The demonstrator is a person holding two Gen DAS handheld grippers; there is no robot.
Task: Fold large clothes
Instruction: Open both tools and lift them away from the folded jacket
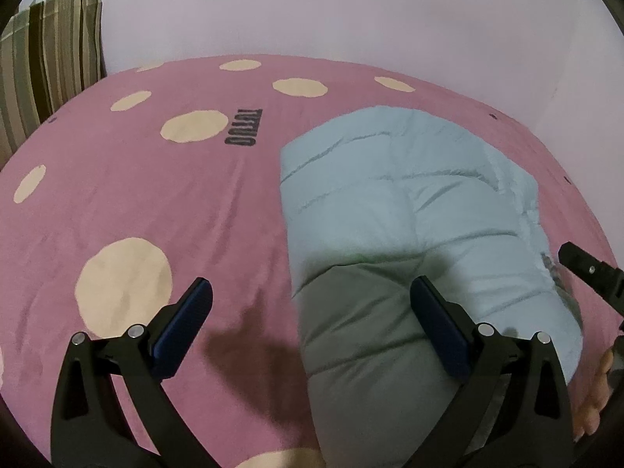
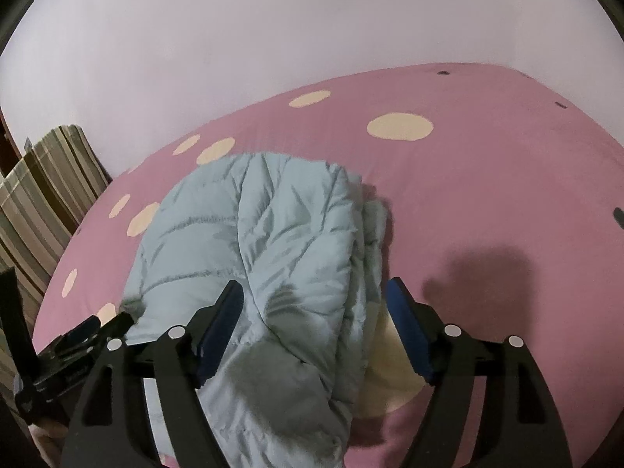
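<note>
Pale blue quilted fabric marks the puffer jacket (image 1: 409,210), which lies folded into a thick bundle on the bed (image 1: 156,202); in the left wrist view it sits right of centre, its long axis running from near to far, with stitched channels crossing its padded surface; the pink bedspread under it carries large cream dots and a dark printed word beyond the jacket's far left corner. The left gripper (image 1: 312,308) hangs over the jacket's near left edge with its jaws spread wide and nothing pressed between them; its left blue pad is over bare bedspread, its right pad over the jacket's shaded near end; whether that pad touches the fabric cannot be told. At the right edge of this view a black part of the right gripper (image 1: 585,273) shows, and below it some fingers (image 1: 596,390) of the person's hand.

In the right wrist view the jacket (image 2: 273,234) fills the middle, its loose layered edge along the right side; the right gripper (image 2: 316,296) straddles the jacket's near right part with its jaws apart; the left pad lies against or just above the quilted top, the right pad stands clear of the layered edge over the bedspread (image 2: 487,195); the fabric is not pinched. The left gripper (image 2: 93,331) shows in part at the near left. A striped pillow (image 2: 43,195) stands at the far left against the pale wall (image 2: 273,58).
</note>
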